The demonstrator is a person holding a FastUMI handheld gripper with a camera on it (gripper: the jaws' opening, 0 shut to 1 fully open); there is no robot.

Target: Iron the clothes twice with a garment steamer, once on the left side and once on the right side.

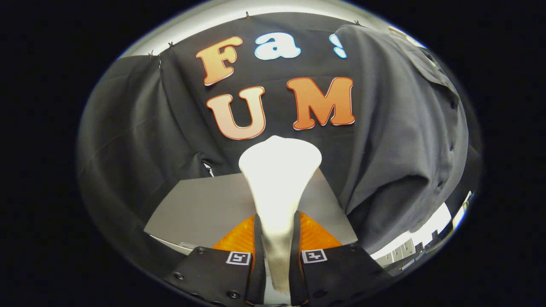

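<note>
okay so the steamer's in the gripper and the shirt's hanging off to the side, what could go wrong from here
1. The gripper is shut on the steamer low on its narrow neck, so the wide head could tilt or slip once it presses on cloth.
2. The grey shirt hangs loose and folded beside the head; a pass might bunch it instead of smoothing it.

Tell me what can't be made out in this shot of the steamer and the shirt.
- Steamer, gripper view: its handle's lower end is hidden where the gripper jaws press on it from both sides.
- Steamer's face points away from the camera, so any steam holes are hidden.
- Grey shirt: collar and far side distorted by the fisheye.
- Table: near edge covered by the gripper.
</note>
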